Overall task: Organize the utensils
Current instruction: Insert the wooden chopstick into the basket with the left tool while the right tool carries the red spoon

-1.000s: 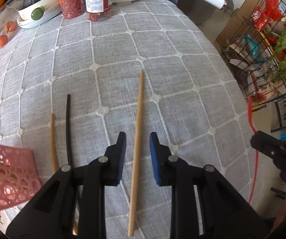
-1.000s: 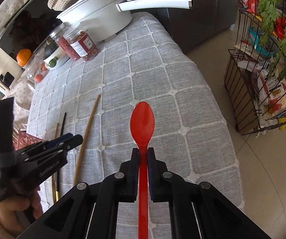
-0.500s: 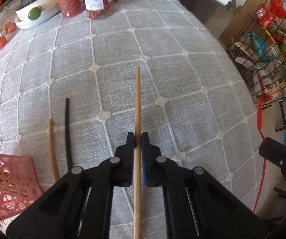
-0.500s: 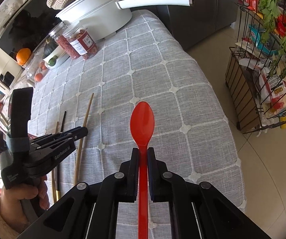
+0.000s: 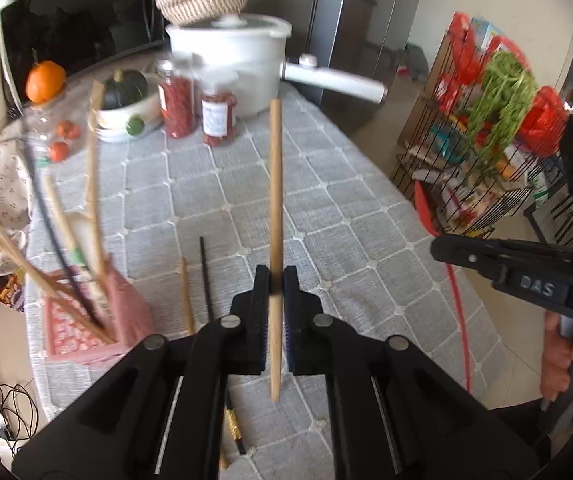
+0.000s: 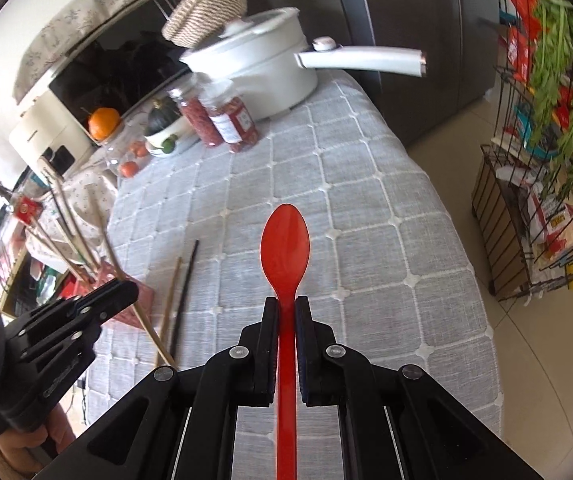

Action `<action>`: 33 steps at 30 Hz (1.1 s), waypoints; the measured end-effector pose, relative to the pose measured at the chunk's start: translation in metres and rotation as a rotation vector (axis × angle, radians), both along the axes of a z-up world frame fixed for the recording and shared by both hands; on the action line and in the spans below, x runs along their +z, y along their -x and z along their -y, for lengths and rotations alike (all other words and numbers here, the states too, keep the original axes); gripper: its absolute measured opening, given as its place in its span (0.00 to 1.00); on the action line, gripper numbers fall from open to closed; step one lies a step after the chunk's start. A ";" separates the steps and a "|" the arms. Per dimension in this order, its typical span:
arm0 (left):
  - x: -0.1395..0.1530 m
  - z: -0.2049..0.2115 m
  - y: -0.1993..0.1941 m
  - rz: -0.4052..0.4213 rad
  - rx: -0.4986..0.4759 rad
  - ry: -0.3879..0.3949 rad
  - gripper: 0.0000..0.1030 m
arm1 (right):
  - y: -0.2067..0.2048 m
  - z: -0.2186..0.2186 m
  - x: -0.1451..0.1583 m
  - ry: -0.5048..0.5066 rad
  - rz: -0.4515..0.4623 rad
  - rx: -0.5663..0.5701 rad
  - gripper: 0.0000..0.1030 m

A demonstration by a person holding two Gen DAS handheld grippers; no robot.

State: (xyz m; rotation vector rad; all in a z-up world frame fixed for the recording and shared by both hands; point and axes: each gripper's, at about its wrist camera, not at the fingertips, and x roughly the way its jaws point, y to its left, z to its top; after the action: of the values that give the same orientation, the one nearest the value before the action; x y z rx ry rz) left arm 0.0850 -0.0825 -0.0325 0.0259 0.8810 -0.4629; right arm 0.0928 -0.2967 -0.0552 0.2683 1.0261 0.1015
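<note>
My left gripper [image 5: 276, 280] has its jaws pinched on a wooden chopstick [image 5: 274, 184], gripped low on the shaft, with a short tail hanging below and the long end pointing up and away. It is clear of the desk [image 5: 326, 216]. My right gripper [image 6: 286, 312] has its jaws pressed on the neck of a red spoon [image 6: 285, 240], just behind the bowl, with the handle running back between the fingers.

Handling, as I judge it: the chopstick is light, stiff and round, so it may roll or pivot in a flat pinch. A hold nearer mid-length would swing less than this low one. The spoon looks like thin plastic, smooth and probably a little springy. The flat neck gives the pads good purchase and stops rotation.

The pink perforated holder [image 5: 86, 320] stands near left on the desk, already carrying several sticks leaning out at angles. Two more chopsticks, one brown [image 5: 186, 296] and one black [image 5: 205, 276], lie flat on the cloth between holder and jaws.

Risk: the leaning sticks crowd the opening, so the held chopstick should enter tip down and fairly upright. The holder looks light and may tip if knocked.
</note>
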 end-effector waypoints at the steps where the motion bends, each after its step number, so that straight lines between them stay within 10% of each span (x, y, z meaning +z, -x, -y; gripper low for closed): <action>1: 0.005 -0.005 0.005 0.020 0.005 0.009 0.07 | 0.002 -0.004 0.003 0.002 0.014 0.004 0.08; 17: 0.087 -0.105 0.057 0.353 0.157 0.242 0.07 | 0.009 -0.062 0.037 0.033 0.209 0.044 0.08; 33: 0.062 -0.139 0.041 0.441 0.289 0.152 0.07 | -0.001 -0.104 0.026 0.023 0.221 0.080 0.08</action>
State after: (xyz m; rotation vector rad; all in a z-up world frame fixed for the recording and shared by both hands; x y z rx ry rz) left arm 0.0442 0.0562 0.0297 -0.1327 0.4049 -0.2370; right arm 0.0942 -0.1924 -0.0297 0.1906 0.8174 0.1881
